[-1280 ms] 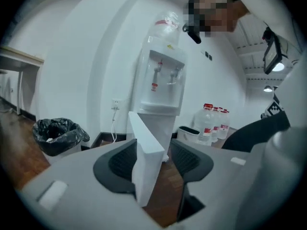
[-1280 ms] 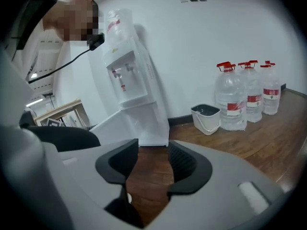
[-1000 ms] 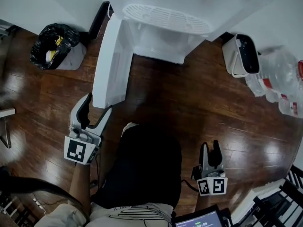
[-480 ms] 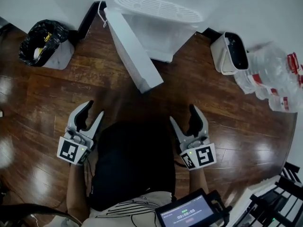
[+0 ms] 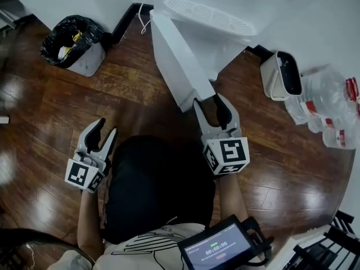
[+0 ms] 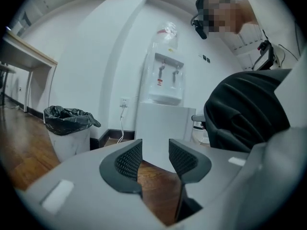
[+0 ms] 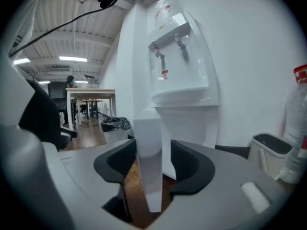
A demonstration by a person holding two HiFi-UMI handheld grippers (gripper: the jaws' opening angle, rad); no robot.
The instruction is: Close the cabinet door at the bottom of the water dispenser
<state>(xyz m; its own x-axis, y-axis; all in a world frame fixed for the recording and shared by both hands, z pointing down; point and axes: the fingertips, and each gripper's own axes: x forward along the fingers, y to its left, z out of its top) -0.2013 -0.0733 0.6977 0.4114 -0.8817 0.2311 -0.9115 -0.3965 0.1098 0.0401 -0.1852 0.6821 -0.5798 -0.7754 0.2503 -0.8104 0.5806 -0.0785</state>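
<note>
The white water dispenser (image 5: pixel 208 16) stands against the far wall. Its lower cabinet door (image 5: pixel 180 66) hangs open and slants out over the wooden floor. My right gripper (image 5: pixel 212 103) is at the door's free end. In the right gripper view the door's edge (image 7: pixel 149 147) stands upright between the closing jaws of the right gripper (image 7: pixel 154 162). The edge lies against the left pad, with a gap at the right one. My left gripper (image 5: pixel 107 127) hovers low at the left, apart from the door. In the left gripper view the left gripper (image 6: pixel 154 147) has closing jaws with nothing between them.
A bin lined with a black bag (image 5: pixel 73 41) sits left of the dispenser. A small white bin (image 5: pixel 284 75) and wrapped water bottles (image 5: pixel 332 106) are at its right. The person's dark-clothed knee (image 5: pixel 157 190) and a tablet (image 5: pixel 222 249) fill the near foreground.
The right gripper came from the lower right up to the door's free end and now straddles its edge. The door has swung from straight out towards the right. The left gripper's jaws narrowed.
</note>
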